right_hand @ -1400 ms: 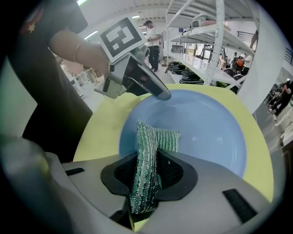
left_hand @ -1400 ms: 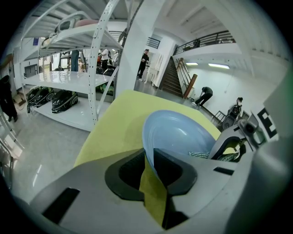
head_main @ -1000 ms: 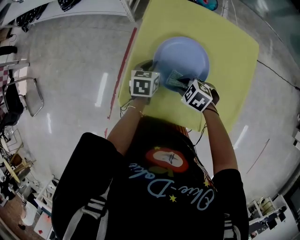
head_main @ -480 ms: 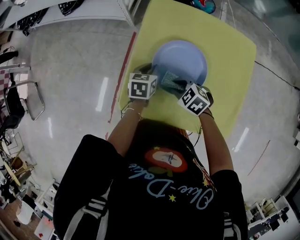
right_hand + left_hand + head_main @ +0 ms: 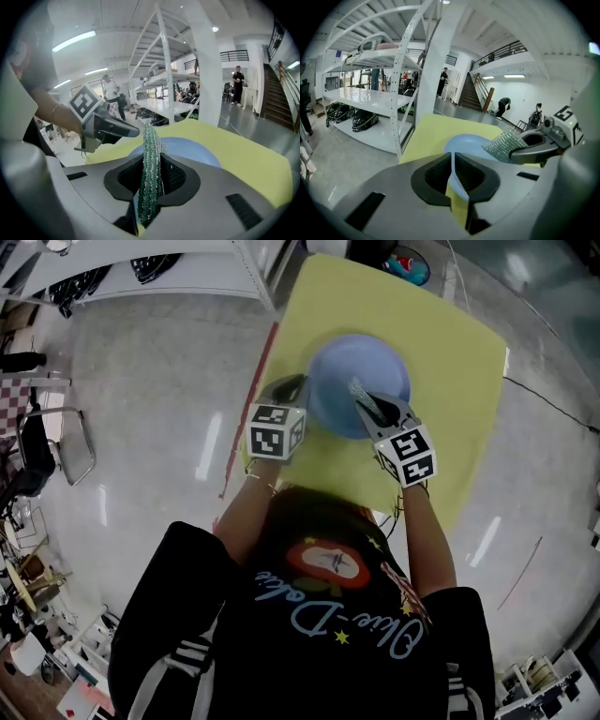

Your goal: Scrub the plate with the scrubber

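Standing nearest: a person in a black printed shirt point(image 5: 319, 615), both forearms reaching forward over the counter.
Left tongs point(image 5: 453, 164): jaws narrow, clamped on the near-left rim of the pale blue round plate point(image 5: 361, 357). They have just been closing, with that rim between the pads.
Right tongs point(image 5: 152, 161): jaws narrow, pinching the green glittery mesh scrubber point(image 5: 150, 154), which stands edge-on between the pads.
Plate look: shallow, smooth and matte, evenly pale blue with a thin rim. From the left tongs, the rim shows as a fine light line running up between the pads.
Plate place: between the two tongs, over the middle of the counter. Whether its far edge rests on the top cannot be told.
Scrubber place: its free end lies over the plate's near-right part. Contact with the surface cannot be made out.
Counter: yellow square-topped counter point(image 5: 455, 343), bare around the plate.
Floor: glossy grey floor point(image 5: 141, 381), with a red line point(image 5: 248, 399) beside the counter's left edge.
Farthest: white metal shelving point(image 5: 370, 56) beyond the counter.
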Action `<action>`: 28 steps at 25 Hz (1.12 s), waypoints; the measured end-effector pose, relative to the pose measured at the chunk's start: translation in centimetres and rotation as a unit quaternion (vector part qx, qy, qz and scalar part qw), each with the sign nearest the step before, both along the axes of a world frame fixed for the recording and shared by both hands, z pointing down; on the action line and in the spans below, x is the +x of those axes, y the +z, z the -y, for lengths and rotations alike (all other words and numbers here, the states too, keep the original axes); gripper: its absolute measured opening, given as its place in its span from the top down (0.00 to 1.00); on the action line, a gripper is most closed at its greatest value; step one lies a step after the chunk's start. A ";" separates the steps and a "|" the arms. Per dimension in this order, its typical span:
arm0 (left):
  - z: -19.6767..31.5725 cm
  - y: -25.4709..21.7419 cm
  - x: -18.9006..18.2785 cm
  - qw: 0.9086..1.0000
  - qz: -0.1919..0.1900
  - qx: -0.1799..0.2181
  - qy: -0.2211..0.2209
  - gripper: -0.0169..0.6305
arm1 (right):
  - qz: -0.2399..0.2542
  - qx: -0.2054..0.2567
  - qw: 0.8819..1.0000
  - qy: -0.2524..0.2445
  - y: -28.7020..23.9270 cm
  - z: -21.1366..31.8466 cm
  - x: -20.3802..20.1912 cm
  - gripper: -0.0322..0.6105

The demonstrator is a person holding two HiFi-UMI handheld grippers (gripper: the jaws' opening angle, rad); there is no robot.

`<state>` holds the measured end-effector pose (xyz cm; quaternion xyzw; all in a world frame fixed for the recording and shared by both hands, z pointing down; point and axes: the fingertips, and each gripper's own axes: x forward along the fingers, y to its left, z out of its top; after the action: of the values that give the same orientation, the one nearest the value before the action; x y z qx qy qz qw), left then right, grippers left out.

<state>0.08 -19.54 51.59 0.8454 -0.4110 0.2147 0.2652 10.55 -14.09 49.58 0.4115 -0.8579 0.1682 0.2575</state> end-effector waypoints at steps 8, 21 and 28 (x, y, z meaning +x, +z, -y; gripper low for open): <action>-3.1 -6.6 2.5 0.995 -0.028 0.080 0.054 0.97 | 0.091 0.060 0.992 0.070 -5.1 -1.7 0.8 0.85; -9.4 -13.5 5.0 0.987 -0.044 0.142 0.063 0.97 | 0.142 0.138 0.976 0.090 -12.1 -7.6 1.1 0.85; -12.6 -14.5 6.0 0.983 -0.054 0.163 0.065 0.97 | 0.143 0.176 0.970 0.091 -14.3 -9.9 2.7 0.85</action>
<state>6.11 -6.95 37.09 0.9126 -0.3696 0.1156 0.1312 13.21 -4.20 35.29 0.4984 -0.8609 0.0947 0.0396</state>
